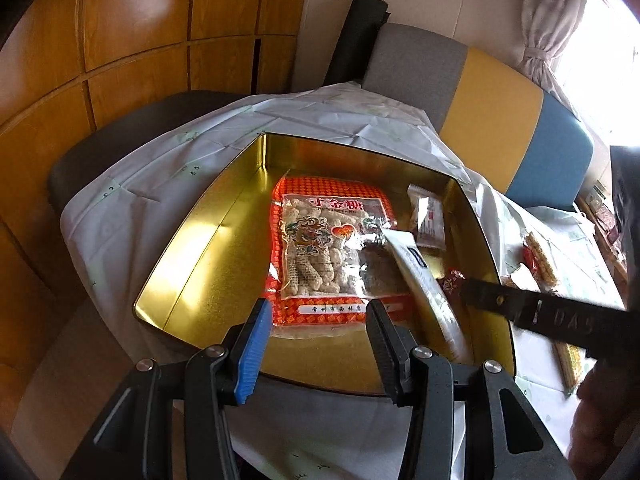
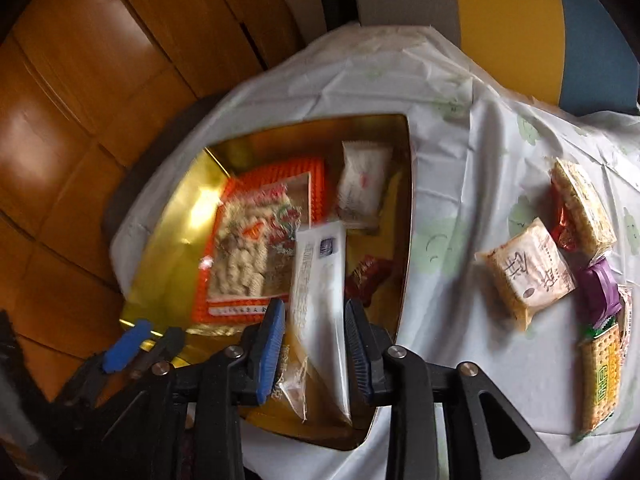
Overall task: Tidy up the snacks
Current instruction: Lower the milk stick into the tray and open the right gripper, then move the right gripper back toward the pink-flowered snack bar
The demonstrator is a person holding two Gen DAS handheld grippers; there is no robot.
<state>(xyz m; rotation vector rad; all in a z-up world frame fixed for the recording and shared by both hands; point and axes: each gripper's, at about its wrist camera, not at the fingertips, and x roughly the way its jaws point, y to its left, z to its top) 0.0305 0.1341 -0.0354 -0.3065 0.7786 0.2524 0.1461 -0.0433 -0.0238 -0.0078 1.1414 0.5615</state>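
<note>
Gold tin (image 1: 208,264): "寸金糖" packet (image 1: 328,256).

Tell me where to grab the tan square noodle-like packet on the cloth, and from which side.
Grip the tan packet across its two long flat sides, coming from above. It lies flat on the white cloth, turned diagonally, so roll the jaws to match. Its right corner sits close to the purple wrapper; stay mid-body.

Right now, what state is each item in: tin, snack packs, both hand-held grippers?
Gold tin: open, no lid on it, partly filled.
Orange pack: flat inside tin.
Long white pack: in tin, between right hand-held gripper fingers, not gripped.
Left hand-held gripper: open, empty.
Loose snacks: still on tablecloth.
</note>
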